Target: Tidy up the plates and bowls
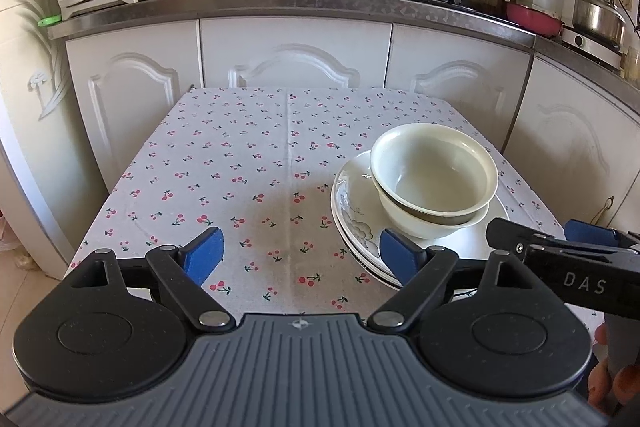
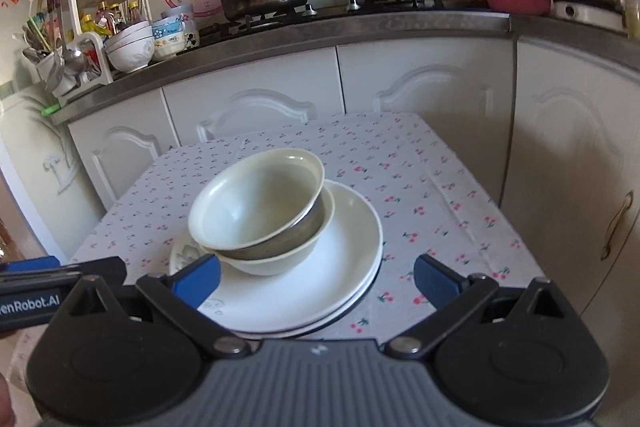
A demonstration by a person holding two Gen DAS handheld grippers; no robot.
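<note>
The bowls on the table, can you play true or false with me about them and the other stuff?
1. Two bowls sit nested, the top bowl inside the lower bowl. True.
2. The bowls stand straight on the cloth. False: they rest on stacked plates.
3. The left hand-held gripper holds a bowl. False: it is open and holds nothing.
4. The right hand-held gripper is open. True.
5. The tablecloth has cherries. True.

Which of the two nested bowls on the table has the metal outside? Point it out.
The upper bowl, nested in the other. Its outer wall is dull grey metal below a cream rim; the lower bowl under it is cream all over and rests on the stacked plates.
</note>
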